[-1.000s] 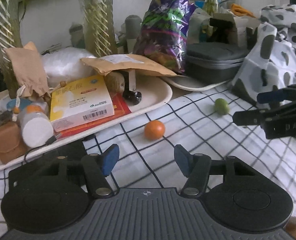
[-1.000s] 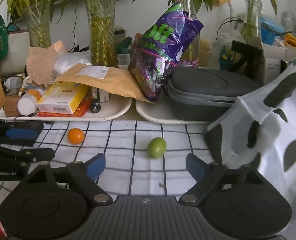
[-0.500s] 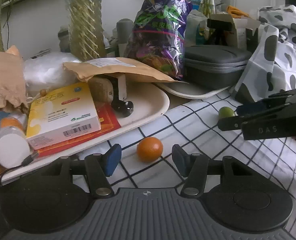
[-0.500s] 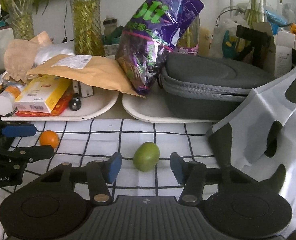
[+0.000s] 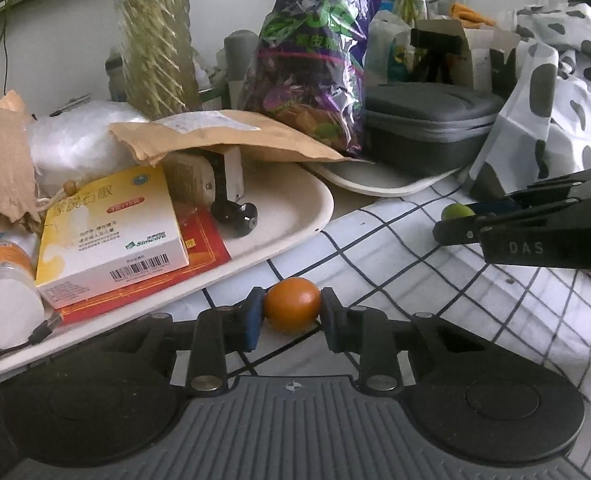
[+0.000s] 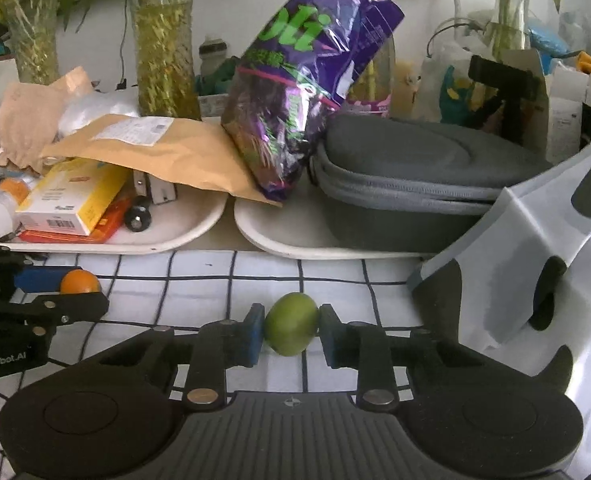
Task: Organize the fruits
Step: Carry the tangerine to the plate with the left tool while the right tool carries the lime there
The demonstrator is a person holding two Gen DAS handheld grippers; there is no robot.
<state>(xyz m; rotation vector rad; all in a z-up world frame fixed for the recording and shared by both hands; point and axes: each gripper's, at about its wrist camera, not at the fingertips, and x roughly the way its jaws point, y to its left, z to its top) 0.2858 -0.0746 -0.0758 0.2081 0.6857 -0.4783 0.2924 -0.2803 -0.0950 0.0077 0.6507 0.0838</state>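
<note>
A small orange fruit (image 5: 292,310) lies on the checked tablecloth in front of the left tray. My left gripper (image 5: 291,314) is shut on it, both blue pads touching its sides. A small green fruit (image 6: 291,329) lies on the cloth near the right tray. My right gripper (image 6: 290,334) is shut on it, pads against both sides. The orange fruit also shows in the right wrist view (image 6: 79,282), between the left gripper's fingers. The green fruit shows in the left wrist view (image 5: 457,212), partly hidden by the right gripper.
A white tray (image 5: 295,216) at the left holds a yellow box (image 5: 111,232), a brown envelope, a bottle and small items. A second tray (image 6: 295,246) holds a purple bag (image 6: 307,92) and a grey case (image 6: 423,176). A spotted cloth (image 6: 535,260) lies at the right.
Both grippers moved forward around their fruits and closed: the left on the orange fruit, the right on the green fruit. Before, both were open with the fruits ahead.
</note>
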